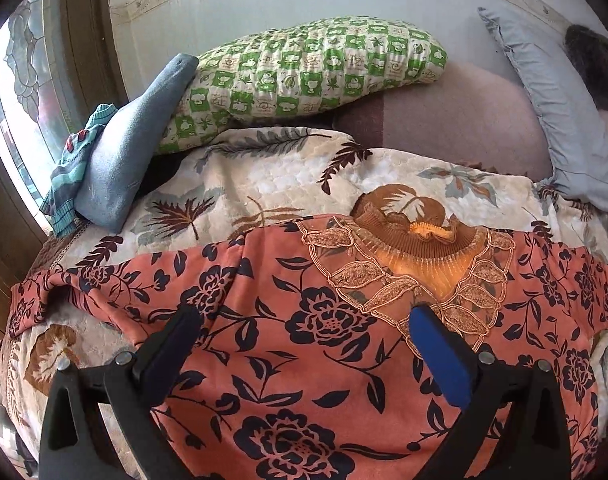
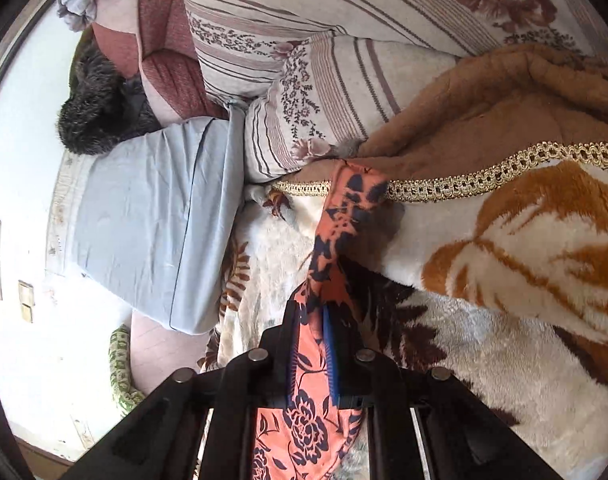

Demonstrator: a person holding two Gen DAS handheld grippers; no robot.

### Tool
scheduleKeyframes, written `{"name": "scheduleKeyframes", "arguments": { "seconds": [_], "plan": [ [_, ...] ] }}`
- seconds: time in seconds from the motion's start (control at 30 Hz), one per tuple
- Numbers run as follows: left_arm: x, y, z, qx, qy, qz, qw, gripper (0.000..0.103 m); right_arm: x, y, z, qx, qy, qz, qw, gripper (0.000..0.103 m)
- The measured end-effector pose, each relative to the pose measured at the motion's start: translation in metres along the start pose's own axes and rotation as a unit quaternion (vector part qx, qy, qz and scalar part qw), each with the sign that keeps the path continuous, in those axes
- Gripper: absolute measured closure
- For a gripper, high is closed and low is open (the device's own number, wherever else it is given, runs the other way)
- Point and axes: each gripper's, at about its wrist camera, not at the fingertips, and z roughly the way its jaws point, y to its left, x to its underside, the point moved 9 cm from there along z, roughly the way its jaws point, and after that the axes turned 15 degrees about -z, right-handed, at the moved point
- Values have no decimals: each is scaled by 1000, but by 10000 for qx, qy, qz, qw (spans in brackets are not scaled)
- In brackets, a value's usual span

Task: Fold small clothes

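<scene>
A salmon-pink top with dark blue flowers and a brown pleated collar trimmed in lace lies spread out flat on a cream fluffy blanket with brown and grey leaves that covers the bed. The left gripper hangs just over the middle of the top, below the collar. Its two black fingers with blue pads stand wide apart and hold nothing. The right gripper is at one end of the top, and its view is turned on its side. Its jaws are closed on a bunched strip of the pink flowered cloth, which runs up from between the blue pads toward a furry brown blanket with a gold braid edge. At the back of the bed, a green and white checked pillow leans near the wall. A folded blue towel rests against it, with a striped teal knit piece just beside the towel. A pale blue pillow lies on the other side.
</scene>
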Motion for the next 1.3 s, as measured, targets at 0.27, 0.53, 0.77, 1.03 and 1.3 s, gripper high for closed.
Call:
{"name": "scheduleKeyframes", "arguments": {
  "seconds": [0.27, 0.53, 0.77, 1.03, 1.3],
  "plan": [
    [0, 24, -4, -191, -106, 34, 9998, 0, 18, -37, 25, 766, 368, 241, 9961, 87],
    [4, 30, 23, -451, 177, 59, 9988, 0, 3, -9, 24, 658, -206, -780, 9946, 97],
    [-4, 57, 19, -415, 181, -265, 9986, 0, 27, 140, 0, -750, -344, -1503, 9852, 98],
    [-40, 139, 7, -808, -71, -961, 9921, 0, 215, 344, -6, -2338, 673, -2593, 9347, 98],
    [-50, 215, 19, -1241, 43, -1507, 9807, 0, 479, 429, 44, -3052, 2349, -2774, 8802, 98]
  ]
}}
